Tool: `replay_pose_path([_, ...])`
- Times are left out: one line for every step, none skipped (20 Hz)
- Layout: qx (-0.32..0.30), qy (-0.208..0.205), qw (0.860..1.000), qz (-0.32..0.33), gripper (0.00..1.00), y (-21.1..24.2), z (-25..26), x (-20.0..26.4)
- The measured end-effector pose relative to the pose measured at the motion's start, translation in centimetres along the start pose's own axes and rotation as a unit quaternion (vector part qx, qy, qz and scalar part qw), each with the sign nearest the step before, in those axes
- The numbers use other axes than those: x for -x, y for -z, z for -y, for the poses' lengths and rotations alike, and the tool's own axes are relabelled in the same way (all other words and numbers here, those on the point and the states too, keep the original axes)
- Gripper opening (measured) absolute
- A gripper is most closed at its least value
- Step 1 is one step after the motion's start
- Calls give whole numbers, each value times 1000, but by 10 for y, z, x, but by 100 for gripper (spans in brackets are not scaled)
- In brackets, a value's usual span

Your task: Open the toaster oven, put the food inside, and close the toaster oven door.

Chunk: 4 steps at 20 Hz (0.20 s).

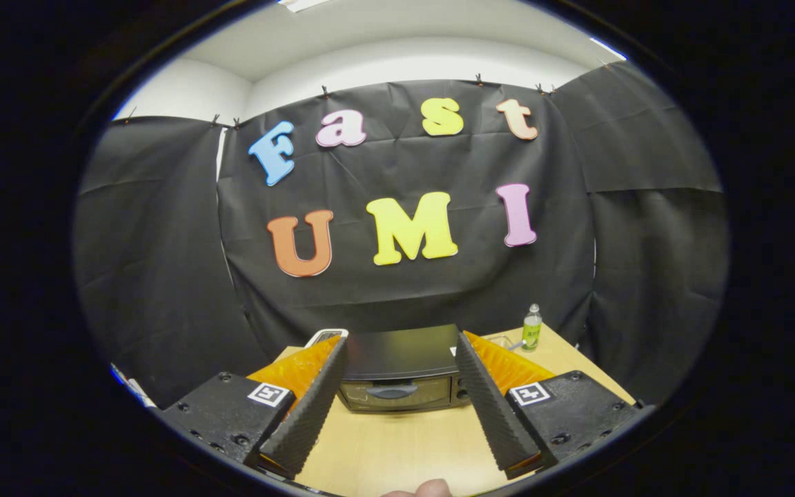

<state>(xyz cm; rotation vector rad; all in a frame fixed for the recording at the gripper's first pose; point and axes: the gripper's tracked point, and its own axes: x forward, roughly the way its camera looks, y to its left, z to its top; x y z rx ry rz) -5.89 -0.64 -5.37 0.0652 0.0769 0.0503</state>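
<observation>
Pale wooden table [397, 442], toaster oven [401, 373] closed, black-draped booth, claw [403, 345] spread wide, empty

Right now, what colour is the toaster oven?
Black, with a grey door handle, as the gripper view shows: toaster oven, beyond the open gripper.

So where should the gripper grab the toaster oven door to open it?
Probably the curved handle across the top of the door. It bulges out from the glass, so the open gripper can come straight at the front of the toaster oven, one finger above and one below.
</observation>
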Motion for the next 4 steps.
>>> replay_pose_path([1,1,1000,1,100,0,1,0])
replay_pose_path([2,2,1000,3,100,-1,3,-1])
replay_pose_path([3,3,1000,3,100,-2,4,-1])
replay_pose_path([3,2,1000,2,100,-2,4,-2])
